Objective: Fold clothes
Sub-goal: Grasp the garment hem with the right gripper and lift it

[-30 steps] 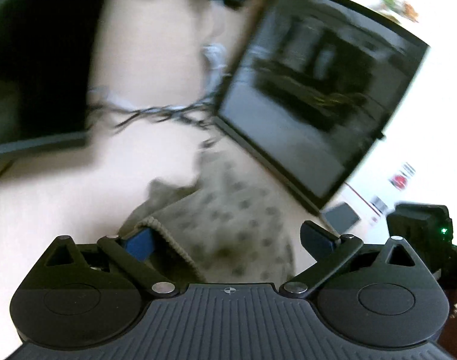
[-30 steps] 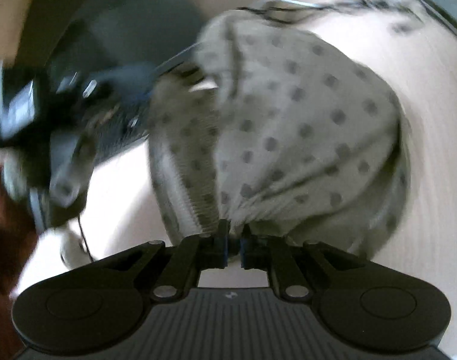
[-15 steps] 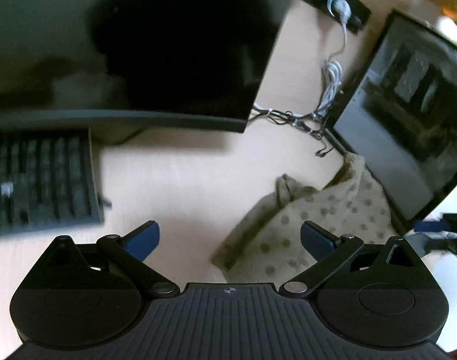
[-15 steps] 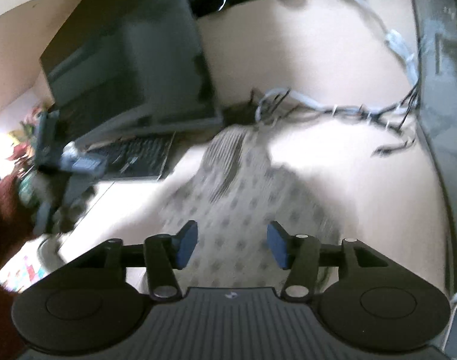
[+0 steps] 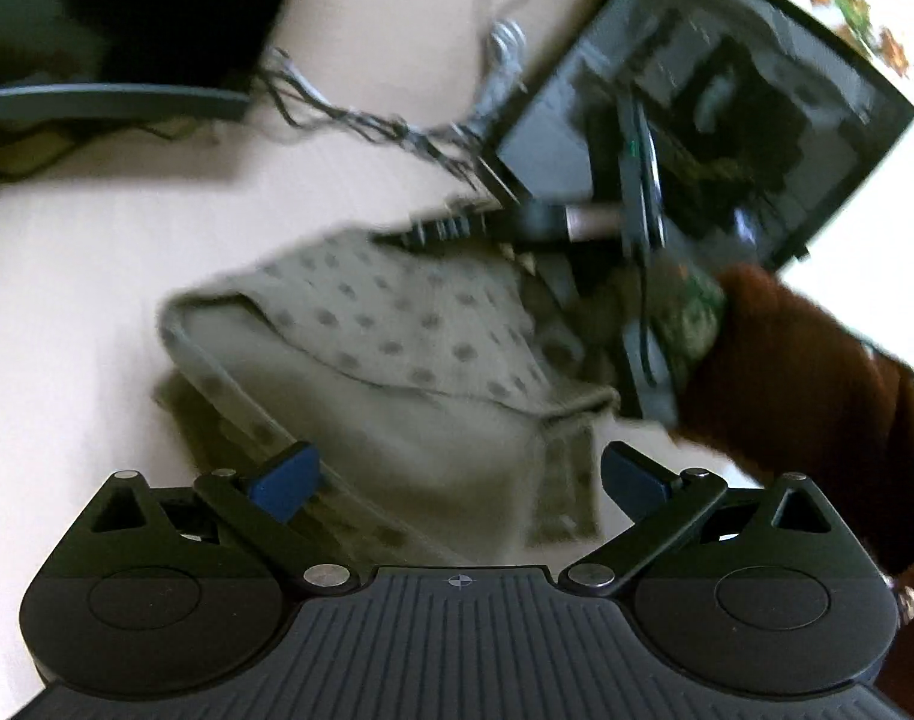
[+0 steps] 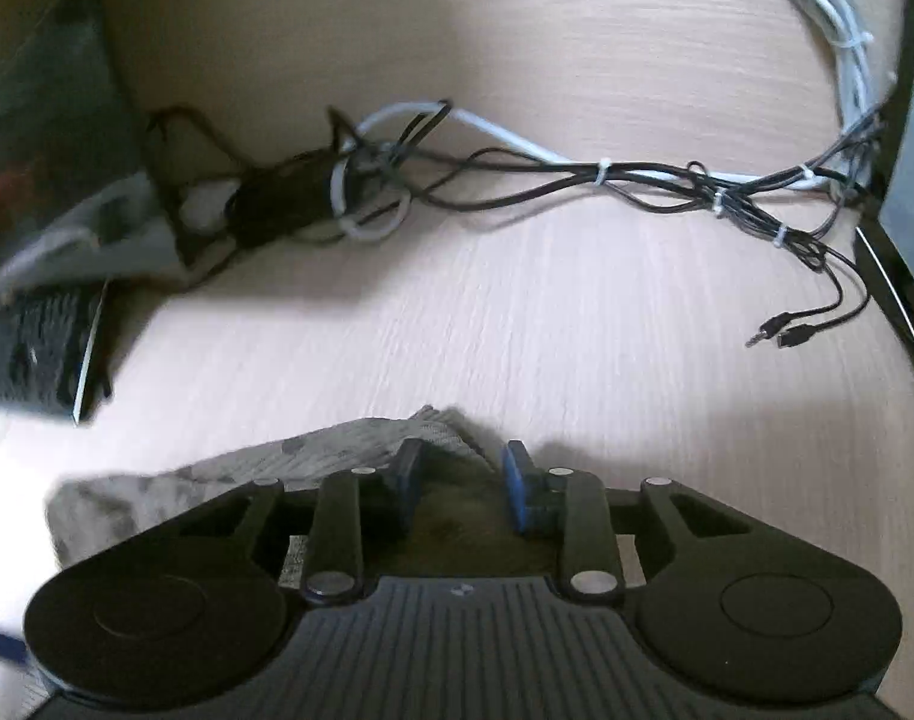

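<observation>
A: What's biggest here?

B: The pale wood-grain desk [image 6: 577, 312]. On it, two dark monitors in the left wrist view — one [image 5: 703, 96] at upper right, tilted, and one [image 5: 127, 18] at upper left. No brand or writing can be read on anything; much of that view is blurred.

A: And the garment?

B: One piece, a grey-green dotted knit garment [image 5: 397, 324], lying bunched on the desk between the monitors. Its long axis runs from the lower left toward the upper right of the left view, with a ribbed edge along its left side.

A: The tools?

B: Two. The left gripper [image 5: 457, 480] hovers just over the near edge of the cloth, jaws spread wide, nothing between them. The right gripper [image 6: 460, 486] sits at the garment's far corner — jaws parted with cloth lying under and between them, not pinched. From the left view it shows as a blurred dark shape held in a hand with a rust-brown sleeve [image 5: 817, 372].

A: Smaller things?

B: One keyboard [image 6: 43, 354] at the left, and a bundle of cables [image 6: 607, 180], black and white, ending in two loose plugs [image 6: 781, 333].
</observation>
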The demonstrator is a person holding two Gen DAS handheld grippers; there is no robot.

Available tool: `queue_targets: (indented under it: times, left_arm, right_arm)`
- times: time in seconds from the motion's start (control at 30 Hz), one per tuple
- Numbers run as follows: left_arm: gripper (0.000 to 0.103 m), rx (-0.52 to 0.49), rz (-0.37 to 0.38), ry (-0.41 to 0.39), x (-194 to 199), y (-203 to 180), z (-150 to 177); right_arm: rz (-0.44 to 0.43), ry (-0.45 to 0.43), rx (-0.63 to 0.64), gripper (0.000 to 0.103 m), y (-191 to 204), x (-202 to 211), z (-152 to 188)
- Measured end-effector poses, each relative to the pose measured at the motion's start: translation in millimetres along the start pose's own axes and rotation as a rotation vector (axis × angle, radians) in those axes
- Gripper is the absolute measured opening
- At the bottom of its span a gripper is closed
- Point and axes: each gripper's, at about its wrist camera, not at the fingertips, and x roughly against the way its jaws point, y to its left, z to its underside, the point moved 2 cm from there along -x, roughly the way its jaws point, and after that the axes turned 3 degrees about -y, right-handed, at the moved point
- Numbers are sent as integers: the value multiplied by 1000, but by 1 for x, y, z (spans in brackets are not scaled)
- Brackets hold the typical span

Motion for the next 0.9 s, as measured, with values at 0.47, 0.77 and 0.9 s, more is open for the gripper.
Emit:
queue_targets:
  times: [0.47,0.77,0.9]
  left_arm:
    - [101,92,-84,-11,-16,31,10]
    - [101,133,-79,-38,3,30,6]
    - [101,189,-78,-34,18,38,27]
  right_arm:
    - [-57,20,840,55,73,119,126]
    - [32,-89,1122,54,108,95,172]
    - [5,-93,1091,56,111,100,171]
